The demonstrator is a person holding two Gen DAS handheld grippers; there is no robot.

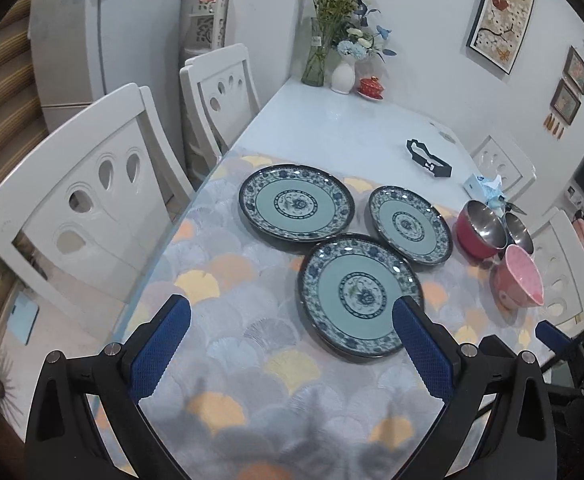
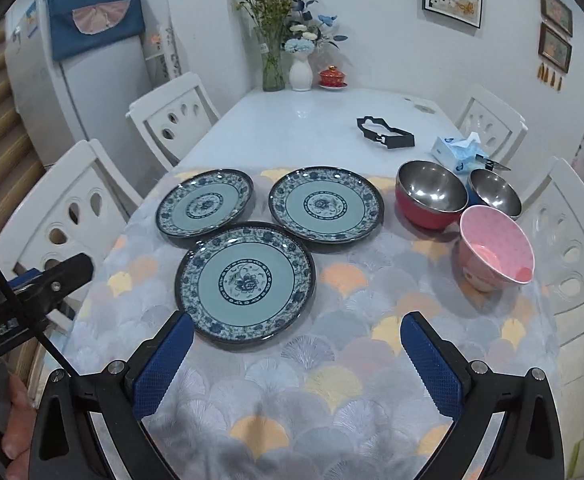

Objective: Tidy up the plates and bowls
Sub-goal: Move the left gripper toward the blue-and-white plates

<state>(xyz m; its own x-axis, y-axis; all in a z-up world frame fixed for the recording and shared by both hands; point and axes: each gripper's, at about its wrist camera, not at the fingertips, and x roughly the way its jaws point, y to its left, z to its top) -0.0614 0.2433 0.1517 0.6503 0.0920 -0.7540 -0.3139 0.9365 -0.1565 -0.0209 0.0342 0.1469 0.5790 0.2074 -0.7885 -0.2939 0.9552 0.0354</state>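
Three blue-patterned plates lying flat in a triangle mid-frame on the tabletop (image 2: 372, 112): nearest plate (image 2: 245, 280), left plate (image 2: 204, 204), right plate (image 2: 326, 205). At centre right, a red bowl (image 2: 430, 196), a blue bowl (image 2: 494, 192) and a pink bowl (image 2: 496, 250) clustered close together. Left gripper (image 1: 292, 344) spread wide, holding nothing; right gripper (image 2: 297, 364) likewise spread and empty, low in frame just short of the nearest plate. Probably best to start with that plate: slide one finger under the raised rim, pinch the edge firmly, lift level, then stack onto a neighbour. Worth watching for slip on the glazed rim.
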